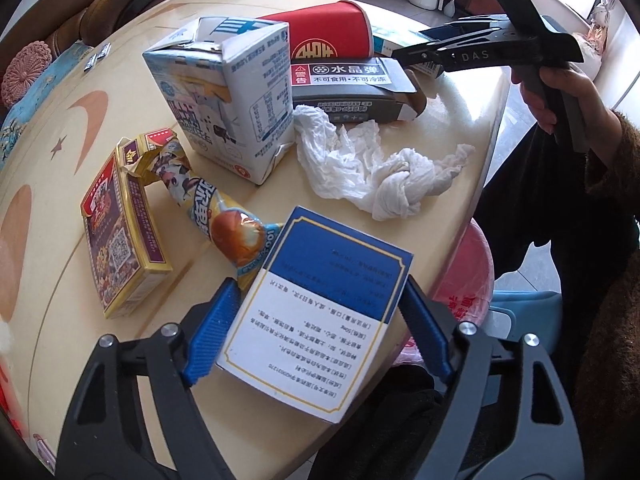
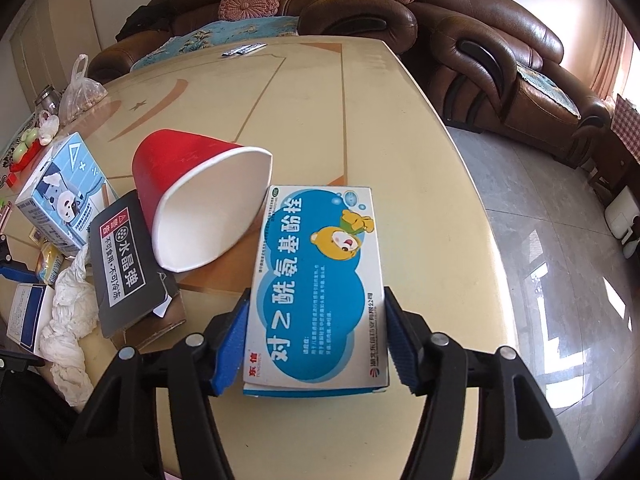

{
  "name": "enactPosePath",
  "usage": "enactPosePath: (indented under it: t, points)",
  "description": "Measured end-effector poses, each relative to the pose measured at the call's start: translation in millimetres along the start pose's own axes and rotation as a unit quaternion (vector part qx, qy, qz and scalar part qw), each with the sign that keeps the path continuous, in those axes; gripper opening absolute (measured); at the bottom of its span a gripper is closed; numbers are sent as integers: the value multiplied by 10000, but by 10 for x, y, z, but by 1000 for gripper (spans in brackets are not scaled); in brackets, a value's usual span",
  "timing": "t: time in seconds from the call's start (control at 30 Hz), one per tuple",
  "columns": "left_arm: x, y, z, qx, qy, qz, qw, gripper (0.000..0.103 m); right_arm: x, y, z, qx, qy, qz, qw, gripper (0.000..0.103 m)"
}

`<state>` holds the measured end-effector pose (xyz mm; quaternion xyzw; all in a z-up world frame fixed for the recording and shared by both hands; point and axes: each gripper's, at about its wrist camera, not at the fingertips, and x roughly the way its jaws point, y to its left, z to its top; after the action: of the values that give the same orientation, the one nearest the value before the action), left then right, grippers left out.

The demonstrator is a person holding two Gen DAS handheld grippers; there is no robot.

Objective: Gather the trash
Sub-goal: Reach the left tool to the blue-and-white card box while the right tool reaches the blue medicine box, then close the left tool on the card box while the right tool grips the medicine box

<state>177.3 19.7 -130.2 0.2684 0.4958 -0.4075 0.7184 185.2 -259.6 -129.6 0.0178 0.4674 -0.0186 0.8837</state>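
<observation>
My left gripper (image 1: 316, 300) is shut on a blue-and-white medicine box (image 1: 316, 312) at the near table edge, above the pink bin (image 1: 464, 276). My right gripper (image 2: 316, 312) is shut on a blue box with a cartoon bear (image 2: 320, 280); the right gripper also shows in the left wrist view (image 1: 404, 56). On the table lie crumpled white tissue (image 1: 380, 168), a torn milk carton (image 1: 224, 96), a crushed red paper cup (image 2: 200, 200), a grey box (image 1: 344, 88), a yellow snack box (image 1: 120, 240) and a twisted snack wrapper (image 1: 212, 208).
The pink bin stands on the floor by the right table edge, beside a blue stool (image 1: 524, 312). Brown leather sofas (image 2: 480, 60) ring the far side. A plastic bag (image 2: 80, 92) and small items sit at the table's left end.
</observation>
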Motion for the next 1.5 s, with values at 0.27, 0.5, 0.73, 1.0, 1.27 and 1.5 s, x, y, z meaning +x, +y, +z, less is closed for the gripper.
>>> enactPosePath:
  t: [0.27, 0.5, 0.73, 1.0, 1.27, 1.5]
  points:
    - [-50, 28, 0, -363, -2, -36, 9993, 72, -27, -59, -27, 146, -25, 33, 9999, 60]
    - [-139, 188, -45, -999, -223, -91, 9947, 71, -34, -163, -21, 326, -46, 74, 9994, 60]
    - [-291, 282, -90, -1281, -471, -36, 9906, 71, -141, -155, 7, 341, -189, 53, 9992, 60]
    - [-534, 320, -77, -1467, -700, 142, 9866, 71, -427, -69, 106, 206, -539, -80, 9983, 60]
    - [-880, 182, -63, -1494, -935, 396, 9835, 71, -861, 89, 186, -92, -873, -41, 9961, 60]
    - [-1118, -76, 1, -1455, -1068, 592, 9818, 71, -1261, 231, 90, -355, -1032, 98, 9940, 60]
